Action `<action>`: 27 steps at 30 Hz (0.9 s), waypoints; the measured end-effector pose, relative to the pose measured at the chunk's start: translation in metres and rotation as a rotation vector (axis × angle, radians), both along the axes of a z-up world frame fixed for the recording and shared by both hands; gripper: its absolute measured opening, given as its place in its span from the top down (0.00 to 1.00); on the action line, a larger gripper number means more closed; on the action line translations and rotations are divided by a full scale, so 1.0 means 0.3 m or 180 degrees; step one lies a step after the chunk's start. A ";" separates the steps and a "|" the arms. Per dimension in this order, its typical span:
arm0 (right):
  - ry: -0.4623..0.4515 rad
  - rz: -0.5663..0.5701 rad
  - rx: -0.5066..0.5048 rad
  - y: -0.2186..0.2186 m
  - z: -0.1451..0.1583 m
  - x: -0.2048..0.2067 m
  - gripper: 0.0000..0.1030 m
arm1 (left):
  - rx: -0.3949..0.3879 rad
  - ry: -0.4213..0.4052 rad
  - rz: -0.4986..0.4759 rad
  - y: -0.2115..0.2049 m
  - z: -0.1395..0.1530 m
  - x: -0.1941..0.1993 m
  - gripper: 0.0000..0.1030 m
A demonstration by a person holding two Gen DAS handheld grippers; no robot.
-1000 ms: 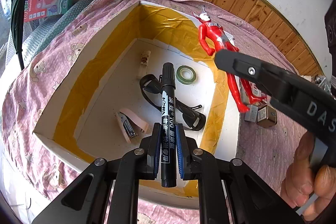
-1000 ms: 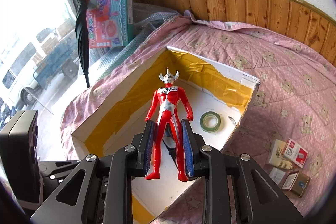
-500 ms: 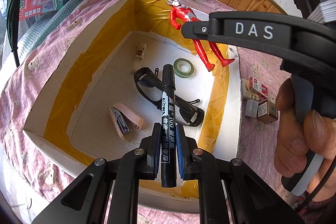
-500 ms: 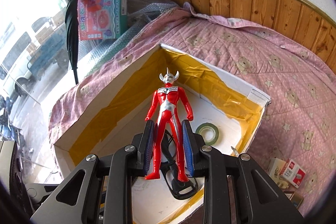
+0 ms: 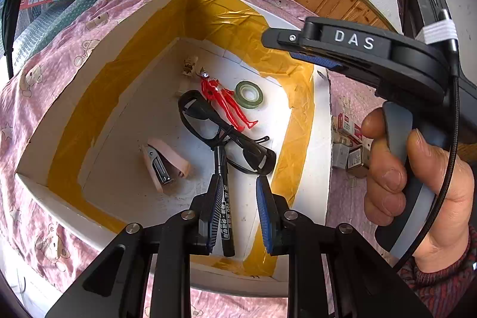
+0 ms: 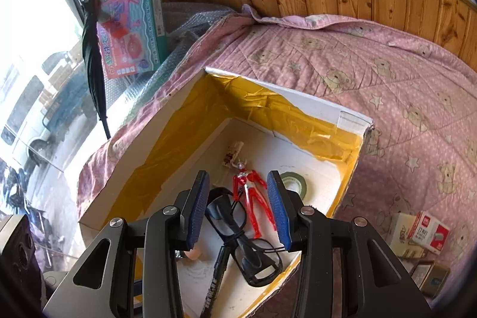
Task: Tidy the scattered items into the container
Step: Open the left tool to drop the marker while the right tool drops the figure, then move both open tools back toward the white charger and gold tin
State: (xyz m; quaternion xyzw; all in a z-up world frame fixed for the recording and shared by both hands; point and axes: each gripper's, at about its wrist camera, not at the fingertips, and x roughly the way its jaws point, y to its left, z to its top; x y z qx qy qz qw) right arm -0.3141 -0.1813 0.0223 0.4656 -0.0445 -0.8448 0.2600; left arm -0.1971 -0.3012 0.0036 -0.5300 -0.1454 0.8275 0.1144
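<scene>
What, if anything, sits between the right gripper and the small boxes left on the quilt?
Nothing visible does. The right gripper hangs open over the container. The small boxes lie on the quilt outside the container's right wall, with only bare quilt around them. The wall stands below the gripper, not in its path.

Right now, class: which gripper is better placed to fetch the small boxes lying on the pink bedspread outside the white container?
Probably the right gripper: it is open and empty, and the small cardboard boxes lie on its side of the white, yellow-taped container. The left gripper hangs beside the black marker.
</scene>
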 end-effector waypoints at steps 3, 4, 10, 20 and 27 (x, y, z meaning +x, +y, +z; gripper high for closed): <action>-0.0017 0.0020 -0.0098 0.009 0.010 0.045 0.58 | -0.0040 0.0036 0.0024 -0.007 0.010 0.014 0.76; -0.0018 0.0029 -0.0121 0.008 0.013 0.062 0.58 | -0.0075 0.0059 0.0039 -0.008 0.016 0.020 0.76; -0.0006 0.0120 -0.0206 -0.001 0.047 0.166 0.58 | -0.0395 0.0303 0.0112 -0.006 0.068 0.074 0.76; 0.0100 0.0102 -0.0324 0.037 0.131 0.346 0.58 | -0.0471 0.0540 0.0157 -0.020 0.155 0.194 0.76; 0.0138 0.0086 -0.0376 0.066 0.165 0.467 0.58 | -0.0486 0.0702 0.0130 -0.005 0.218 0.285 0.76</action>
